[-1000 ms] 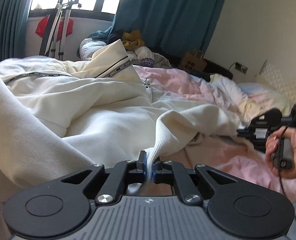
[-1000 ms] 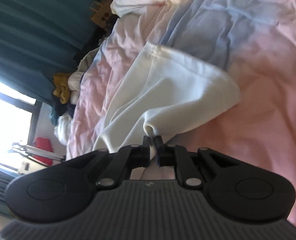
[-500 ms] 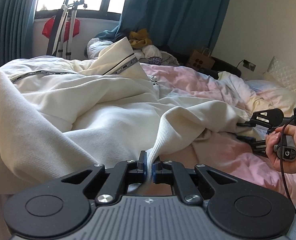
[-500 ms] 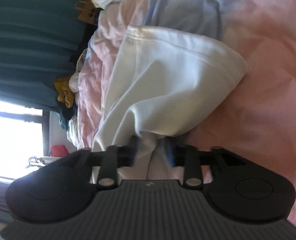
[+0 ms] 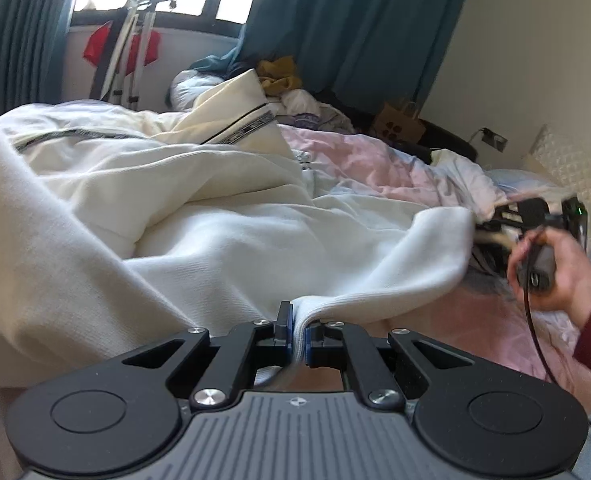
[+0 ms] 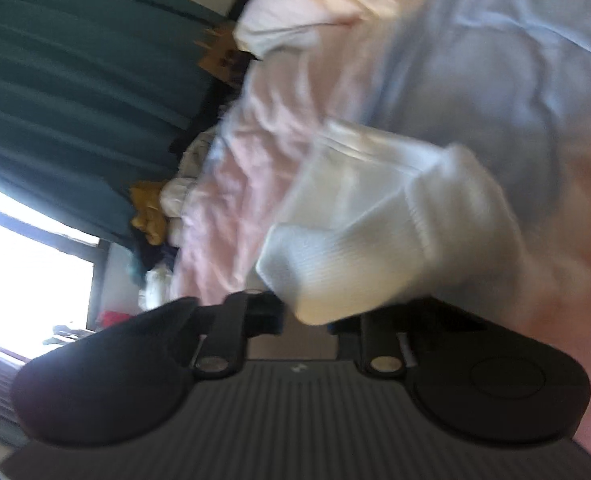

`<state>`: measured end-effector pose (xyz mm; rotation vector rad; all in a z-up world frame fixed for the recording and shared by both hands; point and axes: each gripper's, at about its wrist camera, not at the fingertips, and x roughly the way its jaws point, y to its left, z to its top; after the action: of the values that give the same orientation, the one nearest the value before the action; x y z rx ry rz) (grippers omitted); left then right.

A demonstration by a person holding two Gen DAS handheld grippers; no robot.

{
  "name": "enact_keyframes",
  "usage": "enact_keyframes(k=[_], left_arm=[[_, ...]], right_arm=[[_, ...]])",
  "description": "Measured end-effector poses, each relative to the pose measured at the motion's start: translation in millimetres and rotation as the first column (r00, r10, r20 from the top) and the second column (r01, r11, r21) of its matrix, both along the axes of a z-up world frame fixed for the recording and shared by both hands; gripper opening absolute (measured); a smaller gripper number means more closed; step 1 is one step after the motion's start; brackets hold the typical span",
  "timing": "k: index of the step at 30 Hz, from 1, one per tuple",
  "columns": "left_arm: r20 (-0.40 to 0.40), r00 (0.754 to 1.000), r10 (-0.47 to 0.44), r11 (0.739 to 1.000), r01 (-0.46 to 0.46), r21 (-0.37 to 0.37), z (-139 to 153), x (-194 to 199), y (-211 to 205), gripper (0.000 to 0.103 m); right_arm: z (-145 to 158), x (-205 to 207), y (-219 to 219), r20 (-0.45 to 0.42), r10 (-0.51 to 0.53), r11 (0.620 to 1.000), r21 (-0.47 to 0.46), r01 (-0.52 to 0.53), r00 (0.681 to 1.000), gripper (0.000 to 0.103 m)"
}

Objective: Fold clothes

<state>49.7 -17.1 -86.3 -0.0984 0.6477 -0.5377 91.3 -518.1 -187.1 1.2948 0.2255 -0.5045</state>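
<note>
Left claw (image 5: pixel 295 334): clamped shut on a ribbed hem of the cream garment (image 5: pixel 199 236), cloth pinched between the blue pads and trailing back under the claw body.
Ahead of left claw: garment rising in loose, rumpled swells across the bed (image 5: pixel 379 164); no flat panel, no crisp crease visible.
Far ahead of left claw: a striped-trim corner (image 5: pixel 247 120) of the same cream cloth standing up in a peak, not laid down.
Right of left claw: the gripped hem running out to a lifted flap, ending just beside the right hand (image 5: pixel 555 272) and its tool.
Right claw (image 6: pixel 305 320): jaws standing apart, a ribbed cuff (image 6: pixel 359 264) lying over the gap; blurred, but no pinch on the cloth visible.
Beyond right claw: cuff and sleeve end bunched on the pink and blue bedding (image 6: pixel 495 60), clear of the main body of the garment.
Background: teal curtains (image 5: pixel 359 20) and a pile of other clothes (image 5: pixel 279 76) past the foot of the bed, well apart from both claws.
Progress, as judged: mid-fold at most; garment spread but crumpled, one edge held, one sleeve end loose.
Left to do, as judged: smoothing the body, bringing sleeves and hem over into a flat, compact stack.
</note>
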Motion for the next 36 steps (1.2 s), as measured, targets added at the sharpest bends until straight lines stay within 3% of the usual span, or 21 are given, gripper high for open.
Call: enact_keyframes(k=[3,8,10,12,14,16,18,20,28,30,32,35,36], left_arm=[[0.005,1.0,-0.019,1.0,0.019,-0.017,-0.5,0.6,-2.5,0.006],[0.0,1.0,-0.02,0.999,0.02,-0.047,1.3,3.8,-9.3,0.006],[0.016,0.999,-0.032,0.998,0.033,-0.053,3.8,1.5,-16.1,0.006],[0.031,0.998,-0.058,0.997,0.06,-0.05,4.6,0.2,-24.0,0.006],[0.022,0.997,-0.077,0.996,0.077,-0.044,1.1,1.4,-29.5,0.007],[0.002,0.996,-0.089,0.996,0.089,-0.031,-5.4,5.0,-33.6,0.007],[-0.02,0.995,-0.097,0.995,0.097,-0.017,-12.1,8.8,-36.0,0.007],[-0.032,0.995,-0.1,0.995,0.1,0.0,-17.6,10.9,-37.0,0.007],[-0.023,0.995,-0.101,0.995,0.101,0.01,-20.2,10.1,-33.8,0.008],[-0.016,0.994,-0.105,0.994,0.105,0.018,-19.5,8.8,-34.0,0.01],[-0.013,0.994,-0.107,0.994,0.107,0.02,-18.6,7.3,-33.7,0.013],[-0.01,0.994,-0.108,0.994,0.108,0.012,-16.4,3.7,-31.0,0.017],[-0.009,0.994,-0.108,0.994,0.108,0.008,-15.4,2.2,-29.7,0.019]], right_arm=[[16.7,6.5,-7.3,0.077,0.003,0.999,-0.044,0.001,0.997,0.014],[57.1,4.9,-11.0,0.234,0.021,0.975,-0.22,0.031,0.972,0.012],[65.6,-6.7,-16.5,0.287,-0.002,0.972,-0.226,0.07,0.958,0.012],[58.1,-19.3,-29.9,0.299,-0.075,0.976,-0.172,0.131,0.951,0.012],[44.0,-28.1,-42.0,0.238,-0.148,0.972,-0.145,0.185,0.96,0.012],[27.1,-23.3,-48.9,0.064,-0.183,0.961,-0.197,0.193,0.981,0.012],[1.4,-11.3,-54.0,-0.106,-0.179,0.963,-0.224,0.152,0.978,0.012],[-16.7,-5.2,-56.4,-0.188,-0.157,0.97,-0.215,0.115,0.97,0.01],[3.0,-10.0,-38.3,-0.242,-0.119,0.957,-0.288,0.046,0.963,0.016],[12.3,-15.3,-30.9,-0.271,-0.121,0.952,-0.304,0.034,0.955,0.024],[23.2,-22.4,-23.7,-0.289,-0.127,0.943,-0.331,0.026,0.949,0.045],[43.1,-32.0,-2.1,-0.28,-0.104,0.92,-0.392,-0.015,0.954,0.066],[49.8,-34.2,6.2,-0.273,-0.089,0.91,-0.414,-0.033,0.958,0.068]])
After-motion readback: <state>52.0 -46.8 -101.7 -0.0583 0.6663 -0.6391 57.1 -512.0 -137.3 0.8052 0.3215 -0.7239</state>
